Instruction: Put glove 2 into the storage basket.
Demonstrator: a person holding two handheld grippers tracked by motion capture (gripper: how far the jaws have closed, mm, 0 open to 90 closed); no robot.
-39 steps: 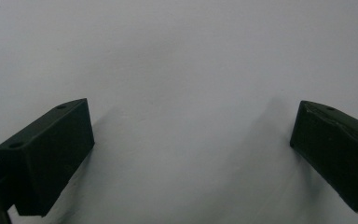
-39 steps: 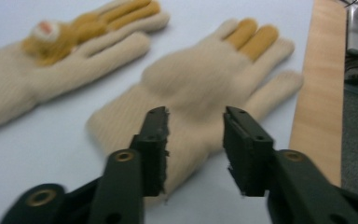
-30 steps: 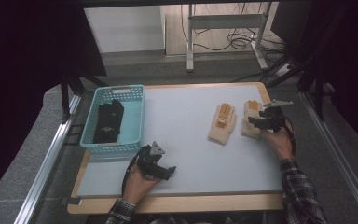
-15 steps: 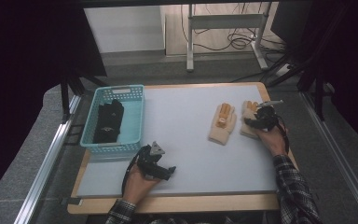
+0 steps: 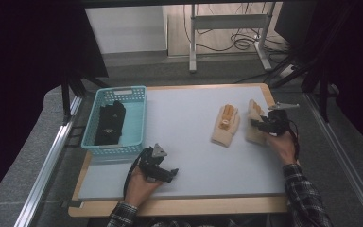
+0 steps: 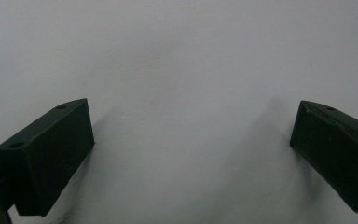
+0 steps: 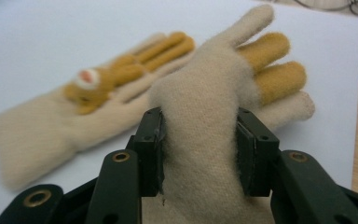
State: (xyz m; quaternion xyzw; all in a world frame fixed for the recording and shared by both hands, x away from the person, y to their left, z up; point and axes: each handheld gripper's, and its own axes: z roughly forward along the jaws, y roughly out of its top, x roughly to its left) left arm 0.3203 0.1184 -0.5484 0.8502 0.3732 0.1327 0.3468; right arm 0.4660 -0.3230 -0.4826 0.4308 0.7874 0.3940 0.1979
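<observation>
Your right tool (image 7: 198,149) pinches the cream glove (image 7: 223,93) at three o'clock on the bench (image 5: 189,156), its twin (image 5: 226,125) just beside. Left tool (image 6: 191,154) gapes wide, holding nothing. Thin bite on soft knit: lift fast and it may slip.

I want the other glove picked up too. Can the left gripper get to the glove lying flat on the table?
Probably yes. The left gripper is open over bare table, and nothing lies between it and the flat glove. The right gripper pinches the other glove beside it.
</observation>
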